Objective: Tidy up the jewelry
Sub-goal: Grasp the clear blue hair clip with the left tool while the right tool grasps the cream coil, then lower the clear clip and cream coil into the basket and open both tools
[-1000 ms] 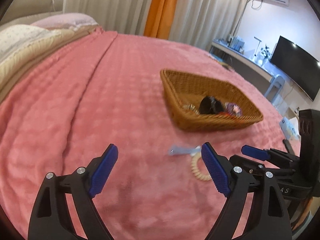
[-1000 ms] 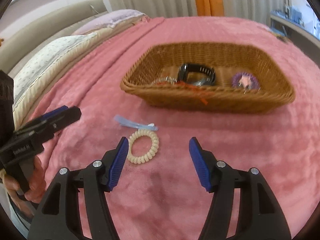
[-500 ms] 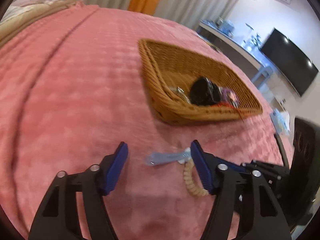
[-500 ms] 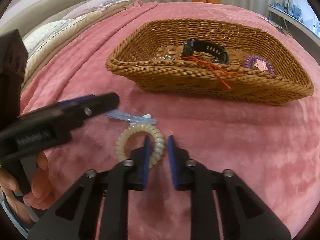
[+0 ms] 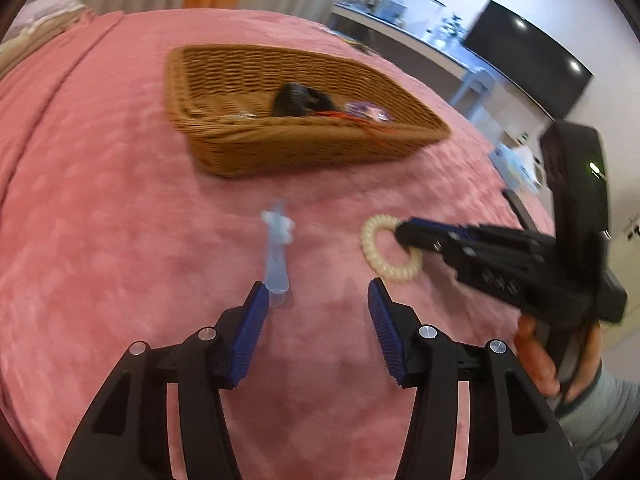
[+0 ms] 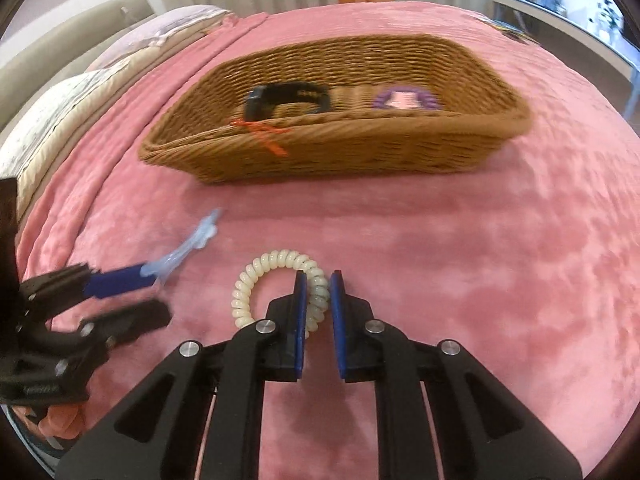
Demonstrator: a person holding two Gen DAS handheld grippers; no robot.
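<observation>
A cream spiral hair tie [image 6: 276, 276] lies on the pink bedspread; it also shows in the left wrist view [image 5: 376, 248]. My right gripper [image 6: 318, 292] is shut on its right side. A pale blue hair clip [image 5: 276, 252] lies just ahead of my left gripper [image 5: 314, 296], which is open, its left finger tip next to the clip's near end; the clip also shows in the right wrist view [image 6: 188, 248]. A wicker basket [image 6: 360, 148] beyond holds a black watch [image 6: 288, 98], a purple hair tie [image 6: 404, 100] and a red string [image 6: 262, 132].
The pink bedspread [image 6: 500, 260] covers the bed. Pillows [image 6: 52, 108] lie at the far left. A desk and a dark TV screen [image 5: 524, 56] stand past the bed's right side.
My right gripper has closed onto the spiral hair tie. My left gripper has swung right and lined up behind the blue clip, its jaws still open.
</observation>
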